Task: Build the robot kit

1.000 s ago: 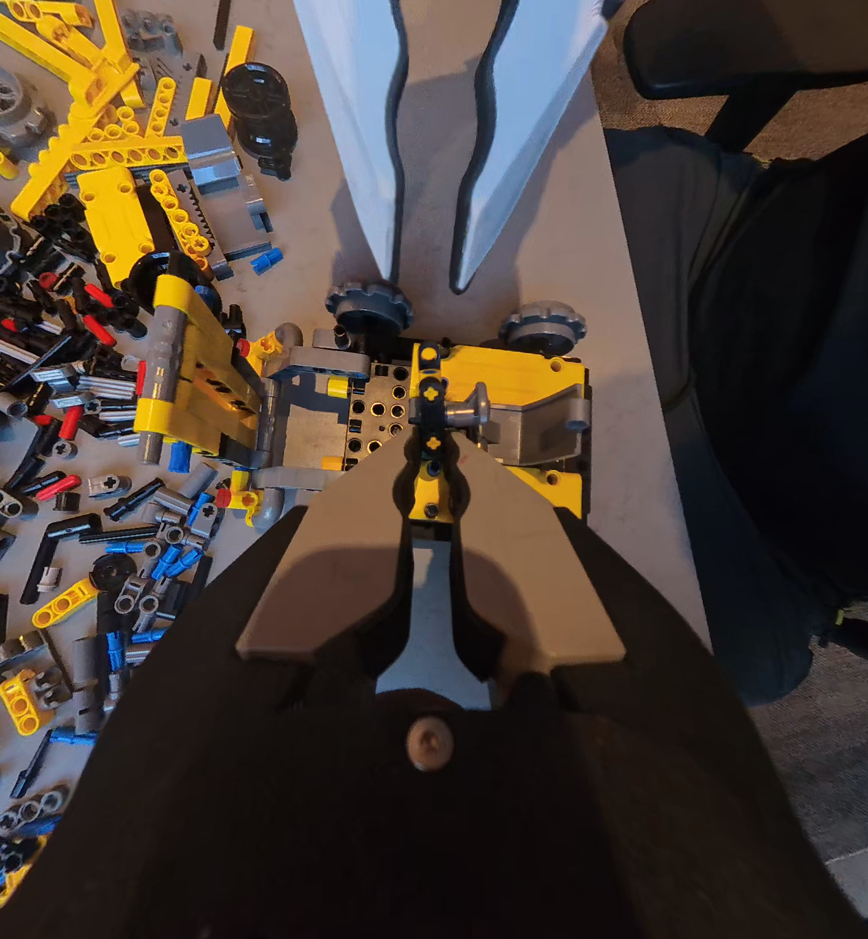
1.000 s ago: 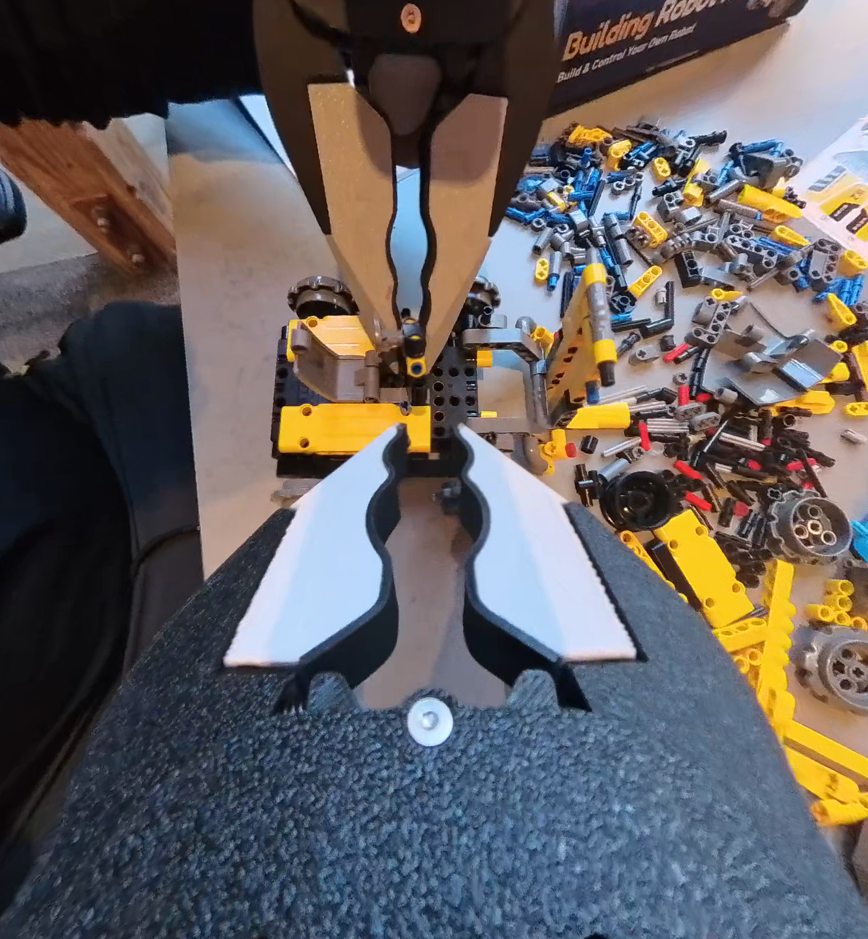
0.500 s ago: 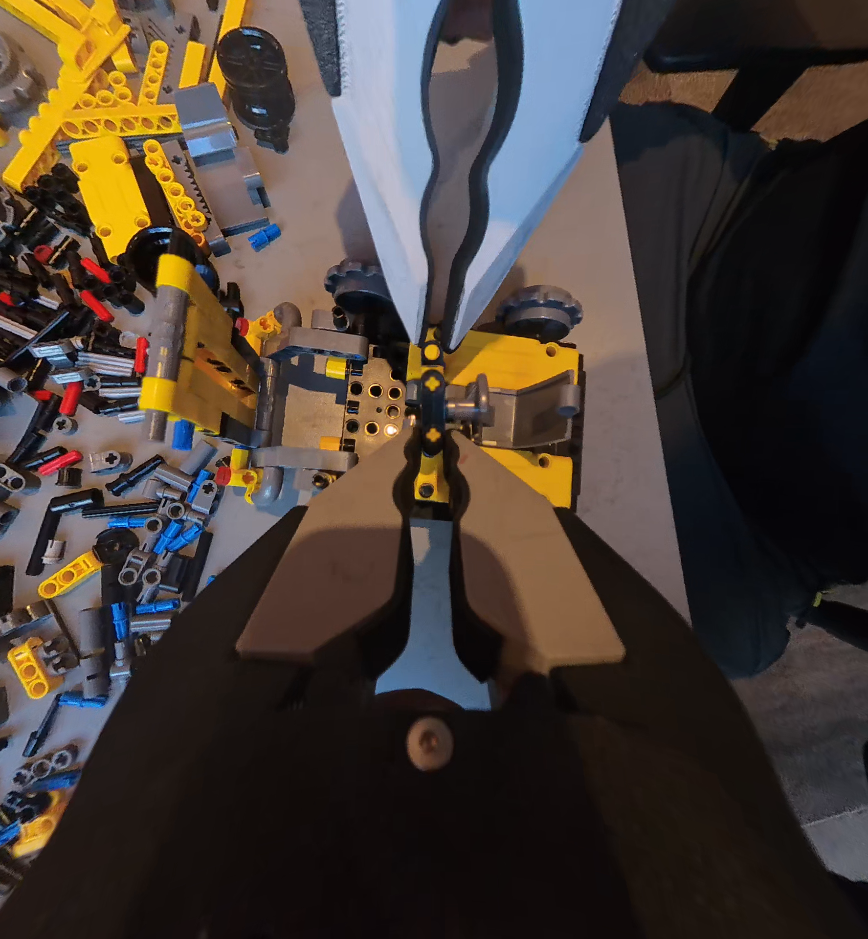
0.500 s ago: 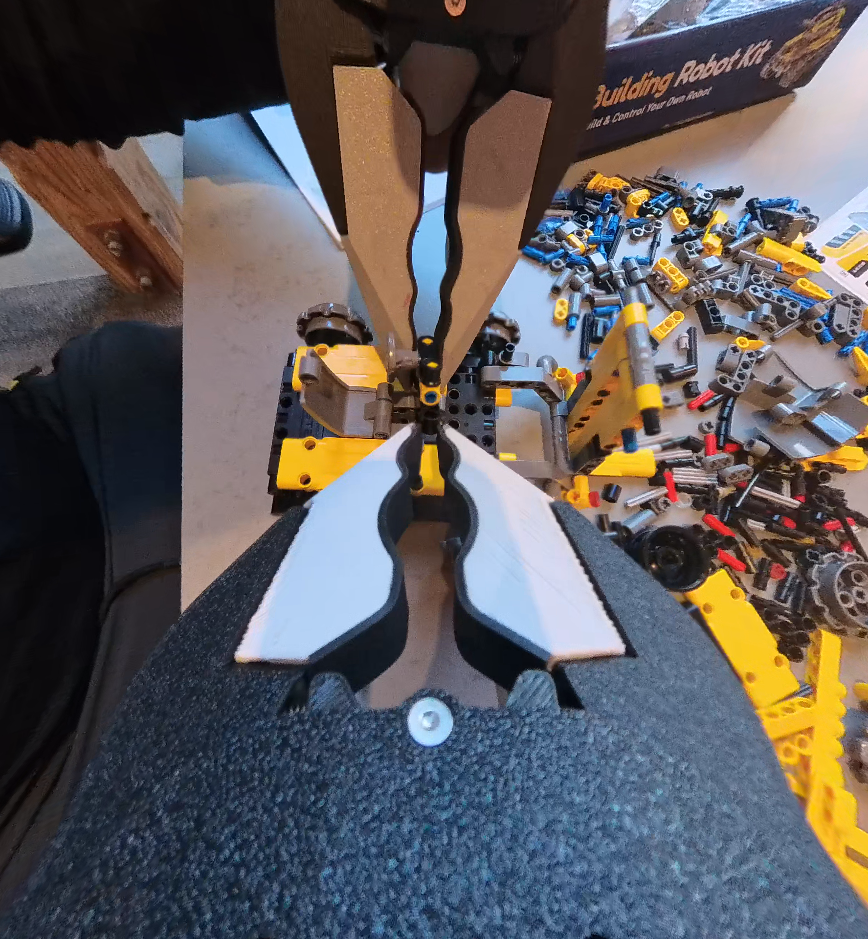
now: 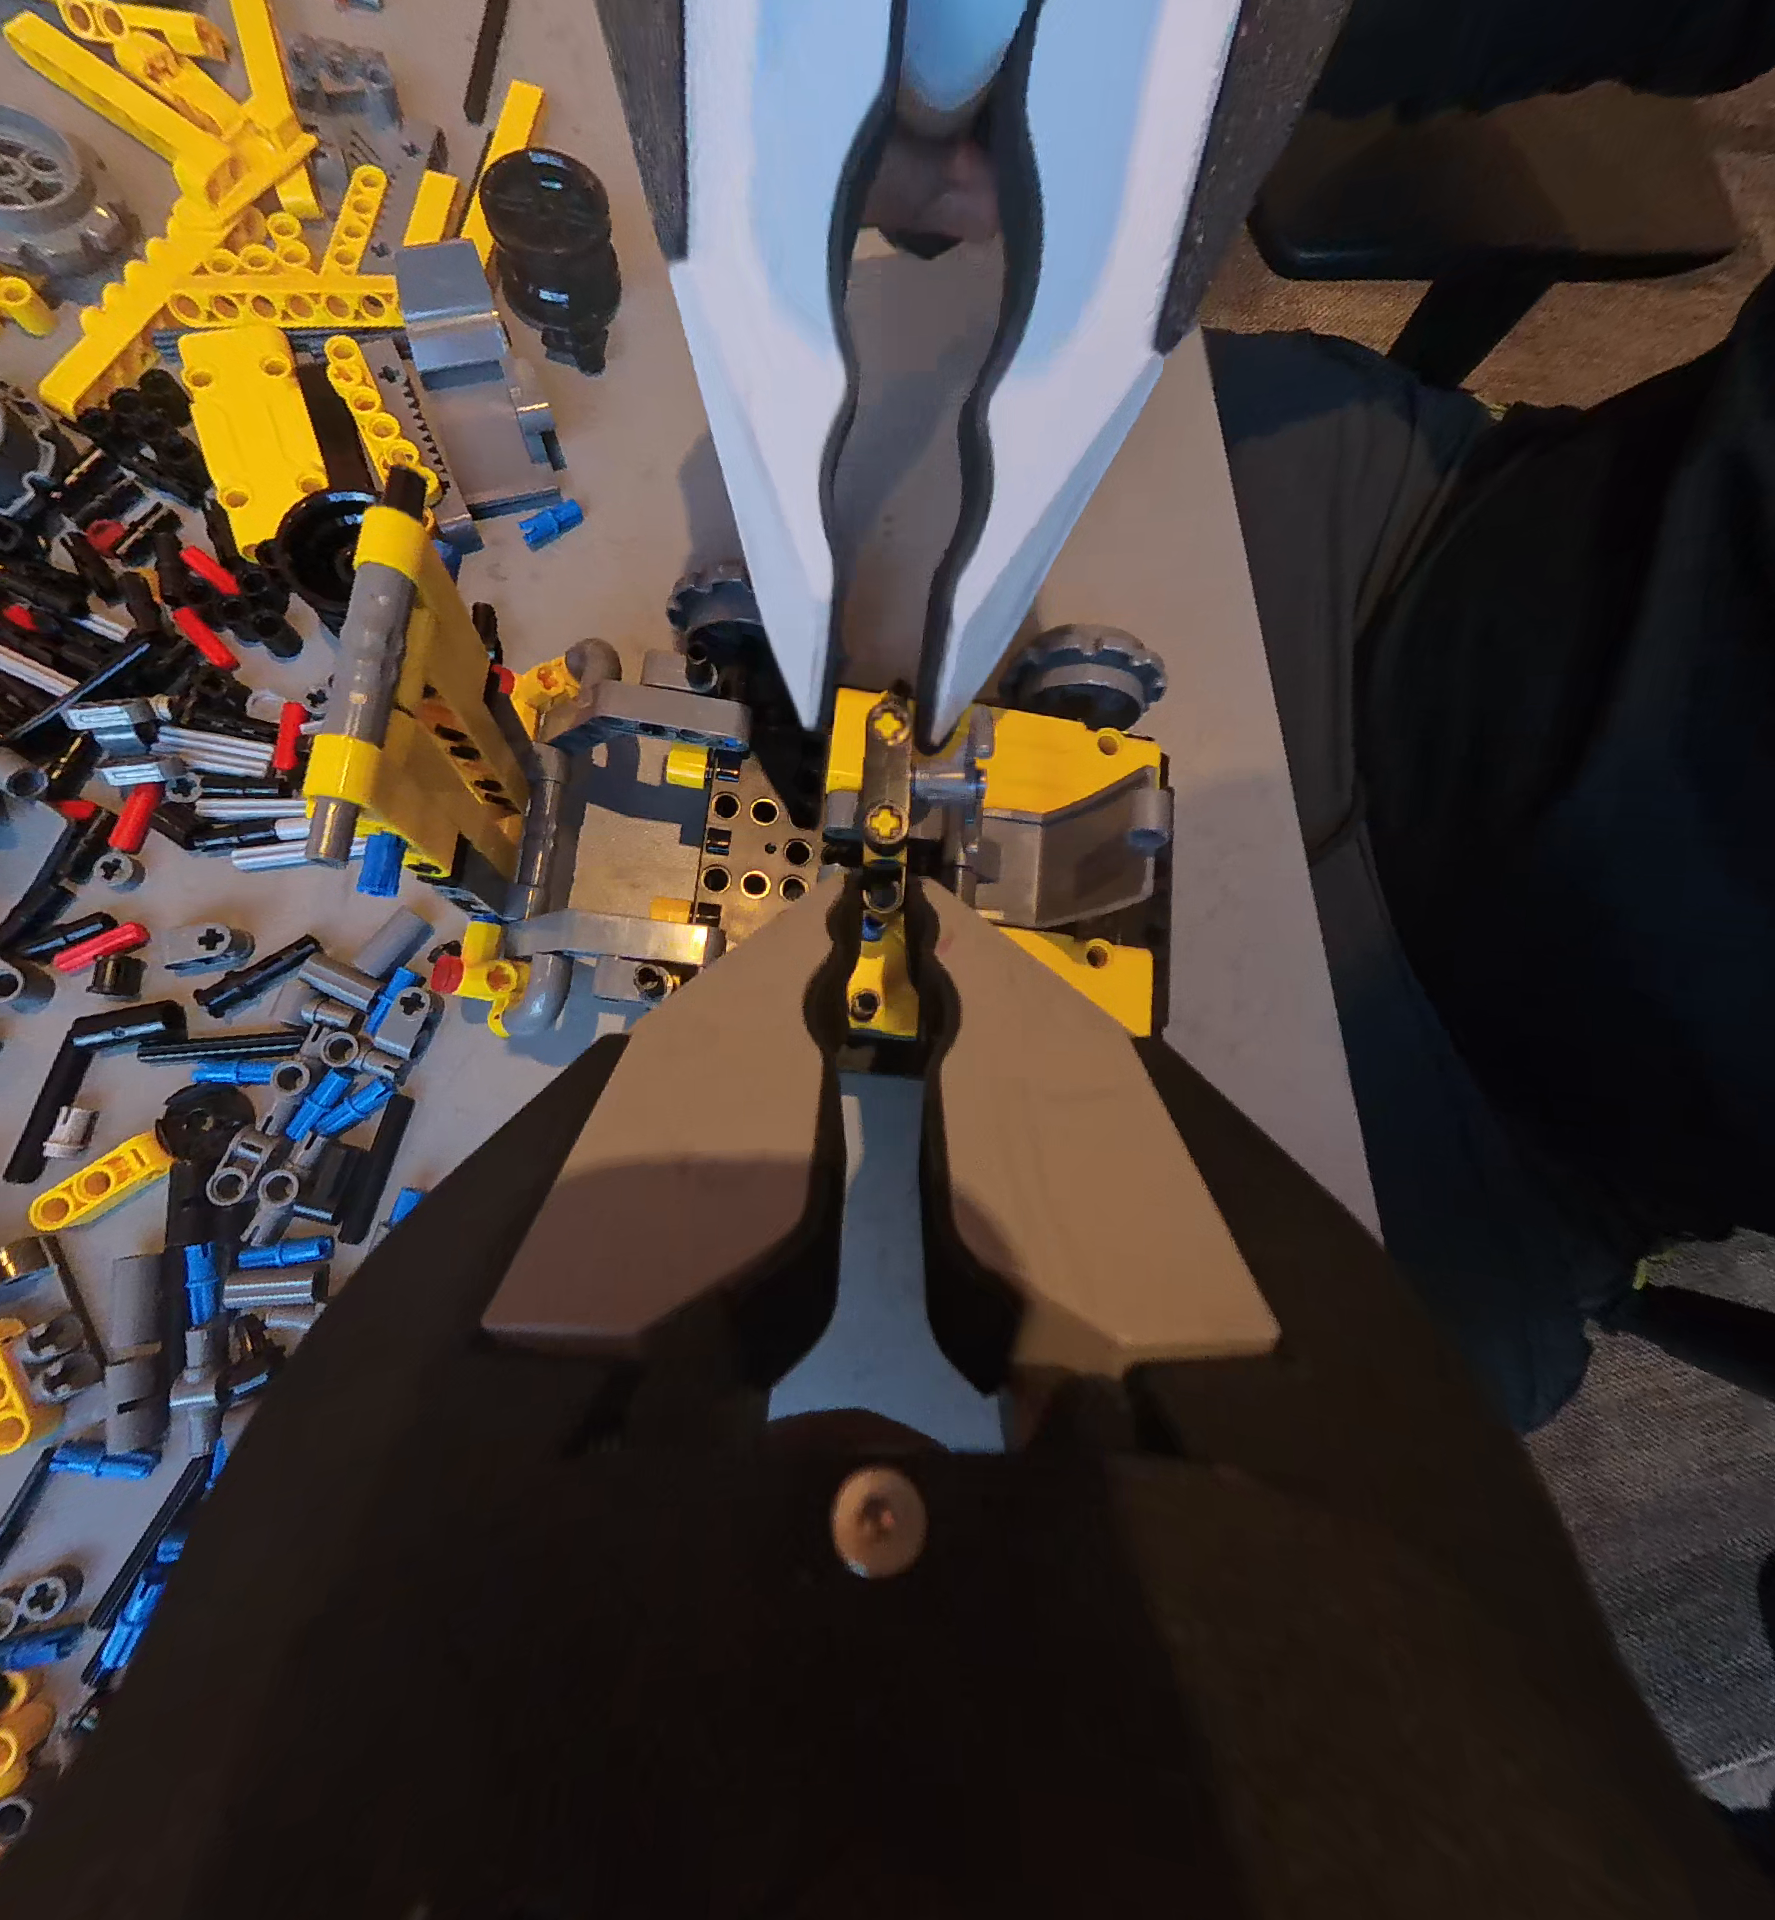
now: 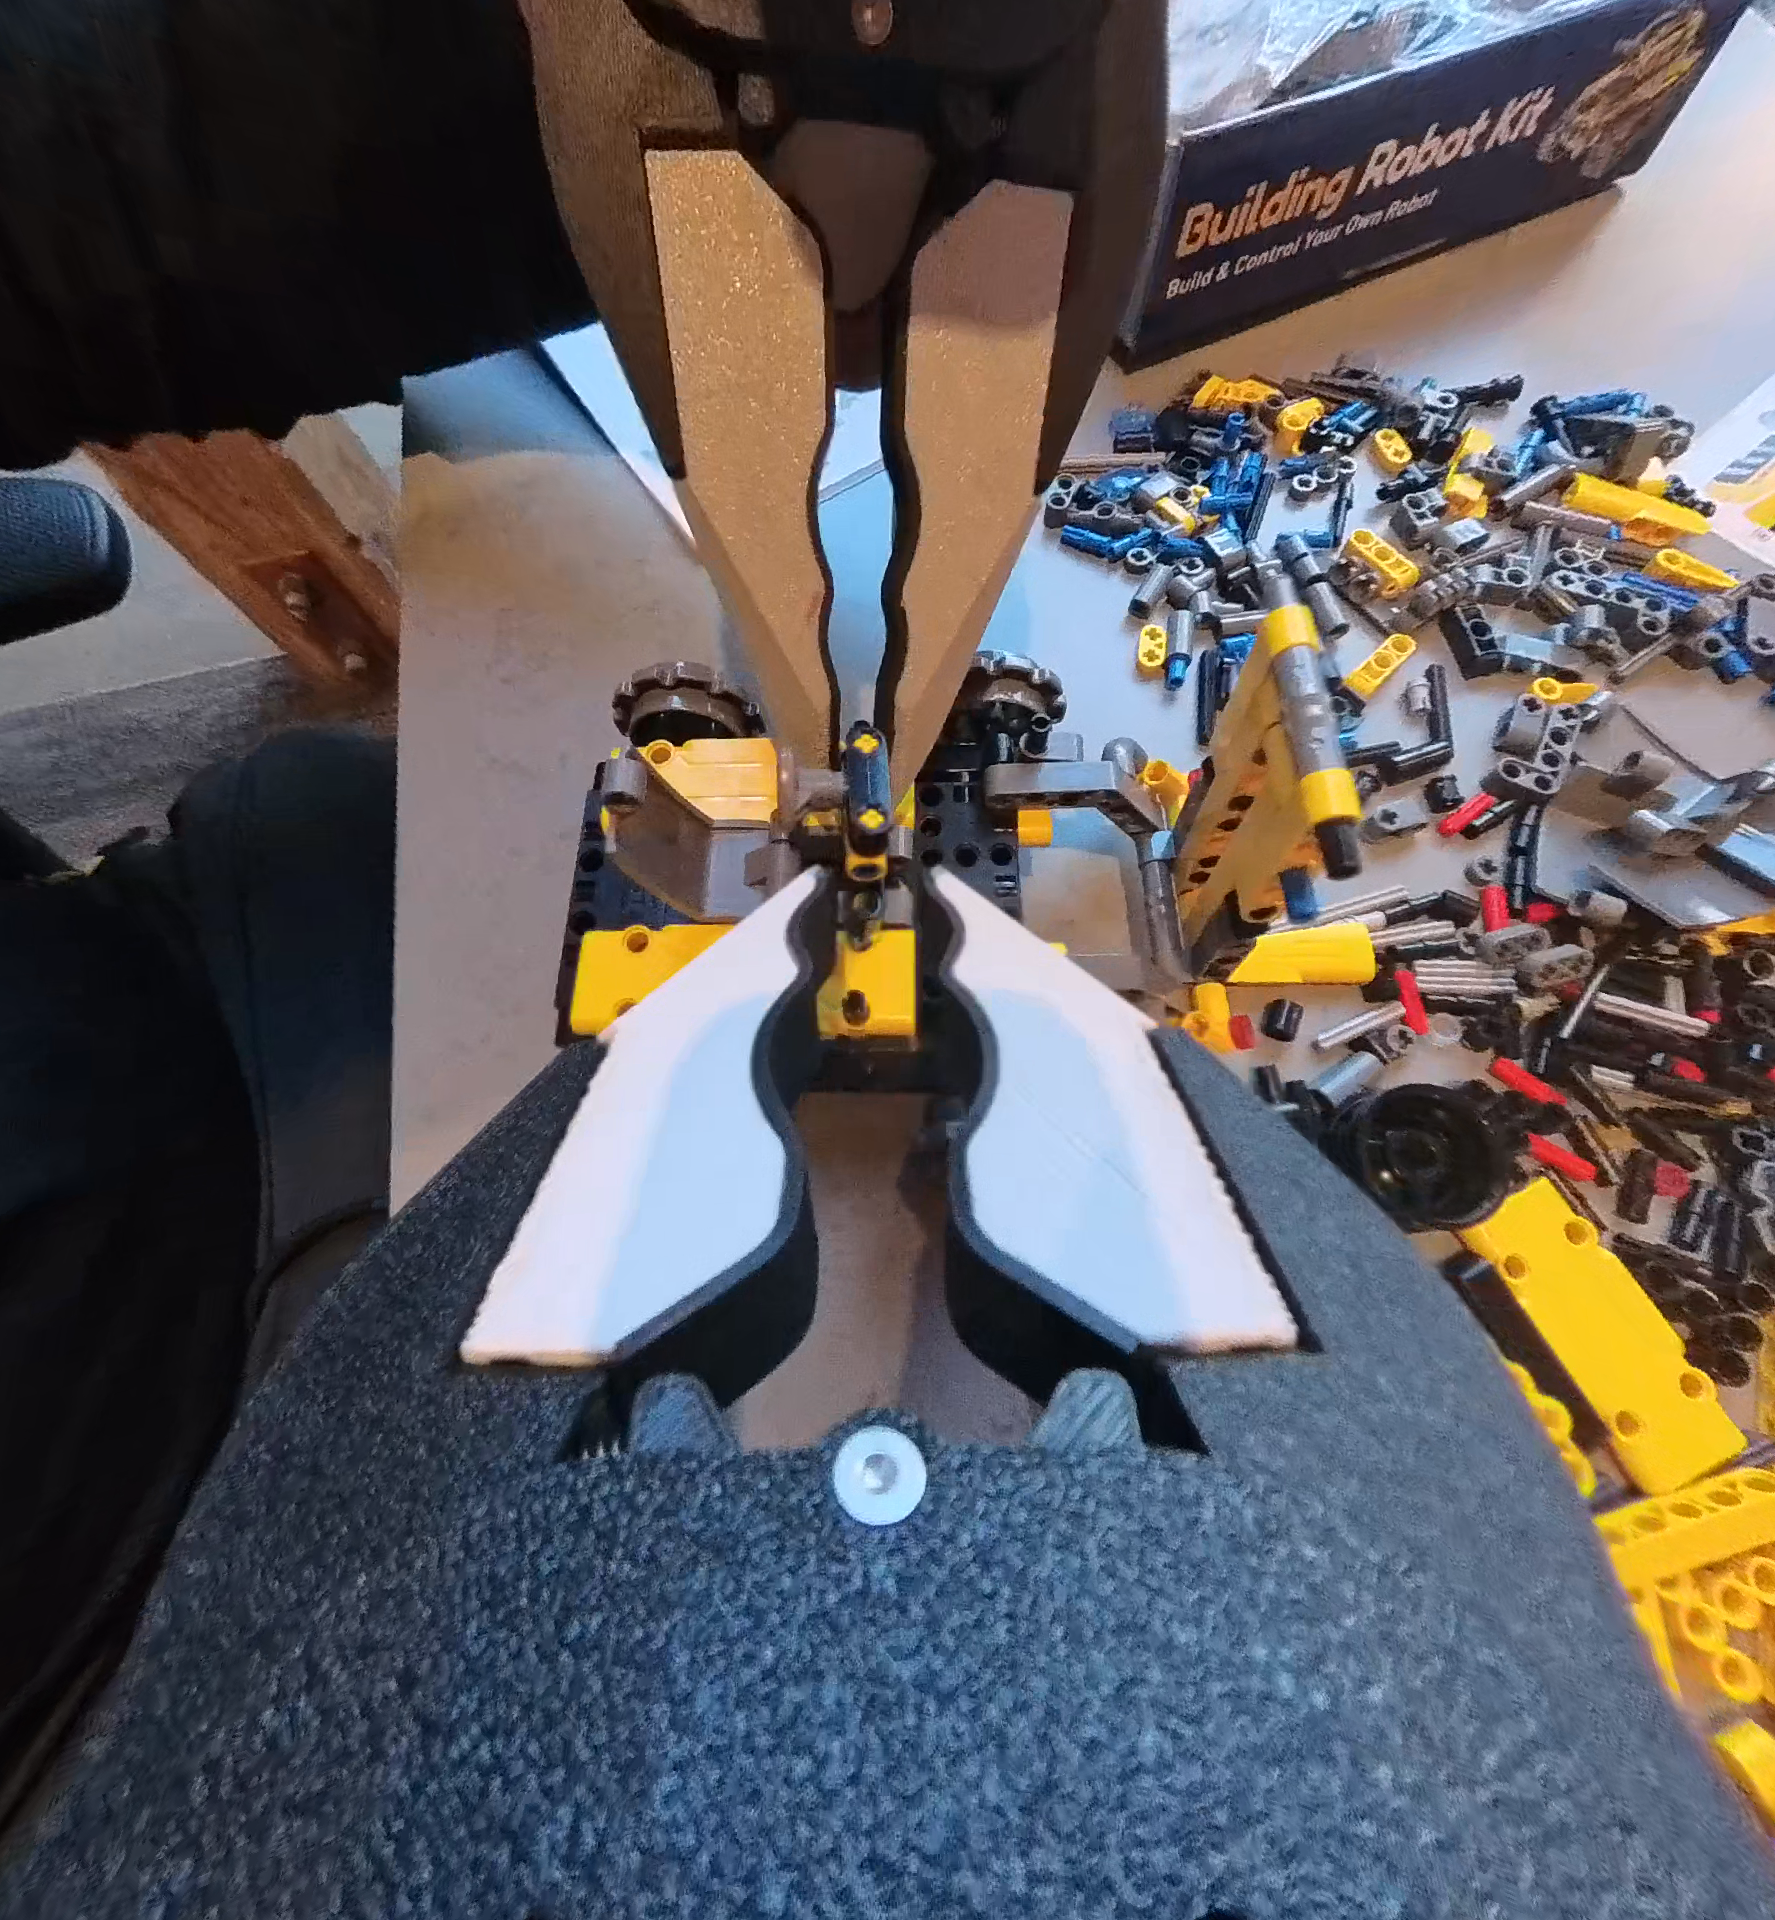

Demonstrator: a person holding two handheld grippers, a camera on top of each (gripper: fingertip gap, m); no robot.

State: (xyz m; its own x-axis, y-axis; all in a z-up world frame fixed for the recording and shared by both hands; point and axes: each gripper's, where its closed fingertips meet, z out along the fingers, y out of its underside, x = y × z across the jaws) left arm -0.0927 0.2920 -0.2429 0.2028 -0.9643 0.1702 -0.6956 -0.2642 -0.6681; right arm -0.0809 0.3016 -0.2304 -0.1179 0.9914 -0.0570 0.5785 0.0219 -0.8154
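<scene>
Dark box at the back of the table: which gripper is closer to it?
Left. The left gripper, pinching the black link, reaches in from the dark box's side; the right gripper comes from the opposite side.

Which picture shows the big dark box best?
The right wrist view. The dark box sits at the table's far edge, behind the loose parts. The left wrist view does not show it at all.
</scene>
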